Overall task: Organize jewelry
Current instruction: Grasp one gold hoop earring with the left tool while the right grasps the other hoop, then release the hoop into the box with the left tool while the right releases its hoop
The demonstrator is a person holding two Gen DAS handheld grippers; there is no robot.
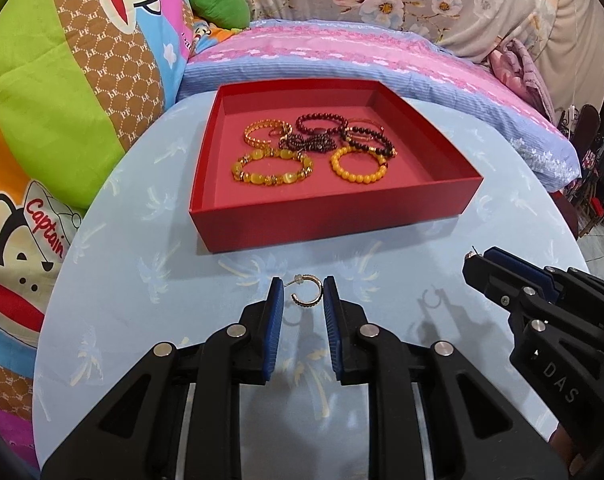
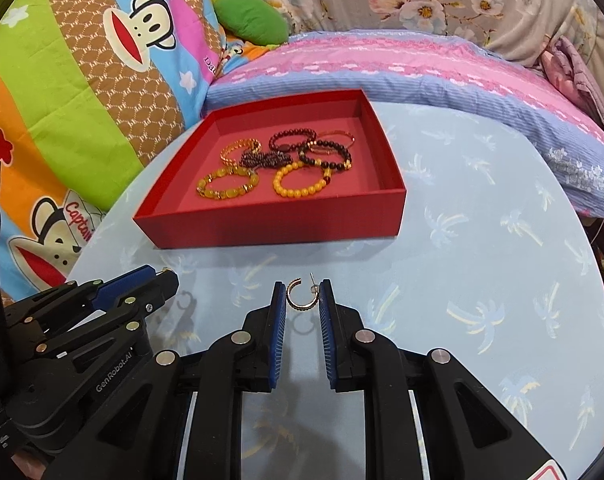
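Each gripper grasps its own gold hoop earring between its blue pads, above the palm-print tablecloth (image 1: 150,320). The left gripper (image 1: 303,294) pinches one hoop earring (image 1: 307,293) at the pad tips; the right gripper (image 2: 302,294) clamps the other hoop earring (image 2: 300,294) likewise. The red tray (image 1: 333,224) of beaded bracelets (image 1: 272,167) sits just beyond both.

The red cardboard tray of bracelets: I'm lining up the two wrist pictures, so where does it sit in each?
Left wrist view: the red cardboard tray sits upper centre, straight beyond the left tool.
Right wrist view: the tray sits upper centre-left, beyond and left of the right tool.
Shared landmark: the green plush cushion behind the tray, toward the left.
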